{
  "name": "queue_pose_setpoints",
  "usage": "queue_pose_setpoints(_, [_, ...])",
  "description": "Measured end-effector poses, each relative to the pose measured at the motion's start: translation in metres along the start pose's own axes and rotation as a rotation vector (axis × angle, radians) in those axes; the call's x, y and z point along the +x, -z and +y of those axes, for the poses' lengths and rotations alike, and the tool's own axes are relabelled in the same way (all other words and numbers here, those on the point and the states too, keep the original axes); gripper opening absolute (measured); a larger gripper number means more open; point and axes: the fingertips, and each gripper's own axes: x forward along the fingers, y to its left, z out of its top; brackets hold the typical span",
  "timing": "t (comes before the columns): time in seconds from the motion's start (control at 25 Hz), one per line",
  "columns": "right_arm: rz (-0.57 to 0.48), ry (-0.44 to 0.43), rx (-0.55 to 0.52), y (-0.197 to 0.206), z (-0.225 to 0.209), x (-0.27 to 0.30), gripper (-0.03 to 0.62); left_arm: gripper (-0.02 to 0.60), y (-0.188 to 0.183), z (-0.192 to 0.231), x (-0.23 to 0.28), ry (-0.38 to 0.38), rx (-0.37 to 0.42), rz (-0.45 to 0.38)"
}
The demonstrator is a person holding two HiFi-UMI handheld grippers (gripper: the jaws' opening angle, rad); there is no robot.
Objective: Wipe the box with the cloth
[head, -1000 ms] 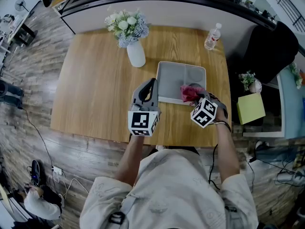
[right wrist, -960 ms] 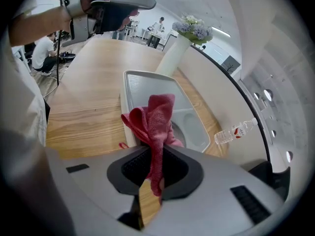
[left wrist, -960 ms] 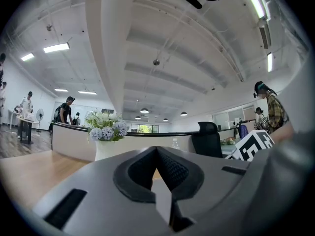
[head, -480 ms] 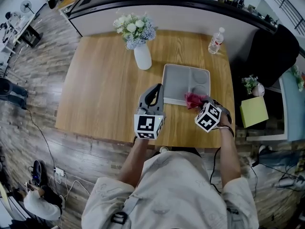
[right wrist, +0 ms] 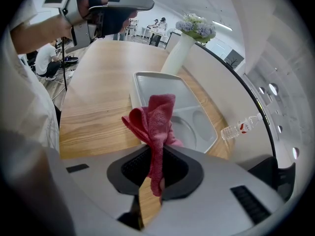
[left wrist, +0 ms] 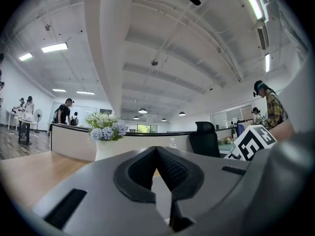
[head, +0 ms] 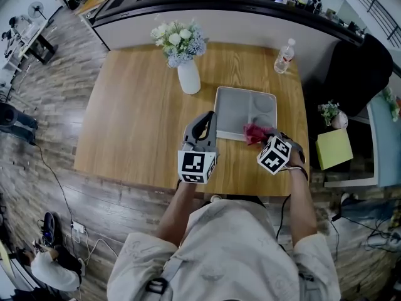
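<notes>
A grey compartment tray, the box (head: 237, 105) (right wrist: 147, 85), lies on the wooden table right of centre. My right gripper (head: 265, 135) (right wrist: 156, 168) is shut on a red cloth (head: 254, 132) (right wrist: 155, 119), which bunches up over the tray's near right edge. My left gripper (head: 207, 121) (left wrist: 156, 173) is shut with nothing in it, raised just left of the tray's near left corner.
A white vase of flowers (head: 188, 74) (right wrist: 182, 48) (left wrist: 106, 146) stands on the table (head: 138, 111) behind the tray's left side. A clear water bottle (head: 284, 56) (right wrist: 241, 128) sits at the far right corner. A dark counter wall (head: 219, 5) runs behind the table.
The view has shifted a little over the second. Both grippers stay near the tray's front edge, and the cloth remains held at the tray's near right part.
</notes>
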Motion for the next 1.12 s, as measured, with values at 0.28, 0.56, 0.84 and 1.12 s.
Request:
queue_pose_setpoints(0.28, [0.009, -0.028, -0.014, -0.002, -0.004, -0.005, 0.064, 0.009, -0.001, 0.003, 0.004, -0.011, -0.003, -0.003])
queue_pose_setpoints(0.56, [-0.058, -0.002, -0.031, -0.034, -0.029, -0.034, 0.064, 0.009, -0.003, 0.013, 0.008, -0.036, -0.004, -0.006])
queue_pose_setpoints(0.84, [-0.159, 0.068, -0.074, -0.075, -0.061, -0.059, 0.064, 0.009, -0.006, 0.025, 0.008, -0.076, -0.001, -0.014])
queue_pose_setpoints(1.12, [-0.188, 0.106, -0.177, -0.111, -0.079, -0.053, 0.064, 0.009, -0.008, 0.039, 0.002, -0.123, -0.002, -0.014])
